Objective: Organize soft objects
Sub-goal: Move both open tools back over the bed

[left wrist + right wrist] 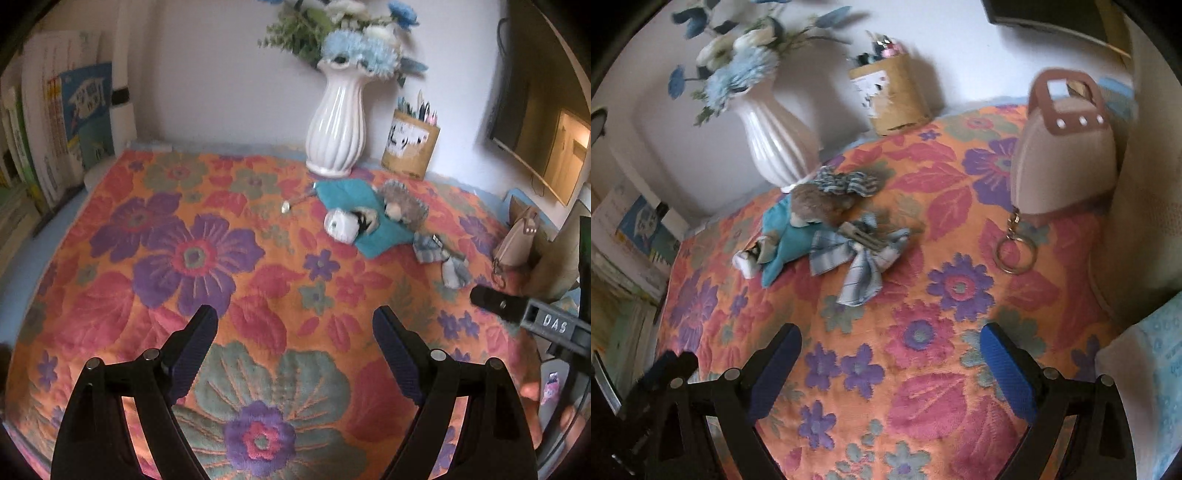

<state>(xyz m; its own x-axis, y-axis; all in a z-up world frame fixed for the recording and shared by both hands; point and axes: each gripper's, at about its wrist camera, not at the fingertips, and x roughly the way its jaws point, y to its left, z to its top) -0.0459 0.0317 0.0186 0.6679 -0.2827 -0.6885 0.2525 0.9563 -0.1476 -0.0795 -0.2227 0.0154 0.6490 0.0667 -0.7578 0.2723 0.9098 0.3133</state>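
Note:
A small pile of soft things lies on the flowered cloth [258, 280] near the vase: a teal cloth [343, 195] [783, 240], a furry grey-brown piece [404, 201] [820, 206], a white rolled sock [341, 224] [746, 263] and a blue-grey checked bow [439, 254] [857, 258]. My left gripper [295, 325] hangs open over the cloth well short of the pile, nothing between its fingers. My right gripper [890, 339] is open too, empty, nearer the bow. Its finger [495, 302] shows at the right edge of the left wrist view.
A white ribbed vase [336, 125] [775, 144] with blue flowers and a wooden pen holder [410, 147] [897, 99] stand at the back wall. A pink handbag [1067, 155] [517, 240] with a key ring sits at the right. Books [55, 133] line the left side.

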